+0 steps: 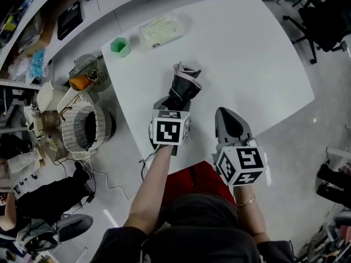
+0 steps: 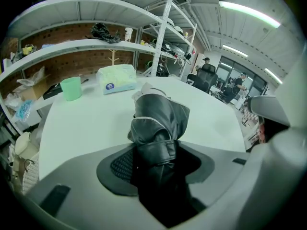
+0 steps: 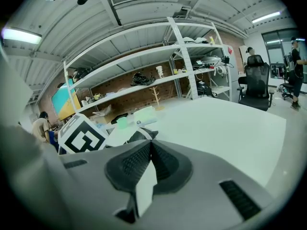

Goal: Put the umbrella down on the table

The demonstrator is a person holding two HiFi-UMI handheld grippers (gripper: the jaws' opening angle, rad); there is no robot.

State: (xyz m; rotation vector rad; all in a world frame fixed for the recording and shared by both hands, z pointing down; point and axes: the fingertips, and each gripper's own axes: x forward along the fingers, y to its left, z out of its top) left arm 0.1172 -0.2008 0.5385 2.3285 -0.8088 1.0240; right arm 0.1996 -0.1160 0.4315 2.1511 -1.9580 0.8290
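A black folded umbrella point(image 1: 182, 86) lies on the white table point(image 1: 247, 53), its tip pointing away from me. My left gripper point(image 1: 174, 105) stands over its near end. In the left gripper view the umbrella point(image 2: 158, 119) runs between the jaws of the left gripper point(image 2: 156, 164); one pad sits close against it and a dark gap shows on the other side, so the jaws stand open around it. My right gripper point(image 1: 226, 114) hovers at the table's near edge, to the right, shut and empty. In the right gripper view its pads point(image 3: 139, 159) meet at the tips.
A green cup point(image 1: 119, 46) and a pack of tissues point(image 1: 160, 30) stand at the table's far left. A wicker basket point(image 1: 82, 127) and clutter sit on the floor to the left. An office chair point(image 1: 323, 21) stands beyond the far right corner.
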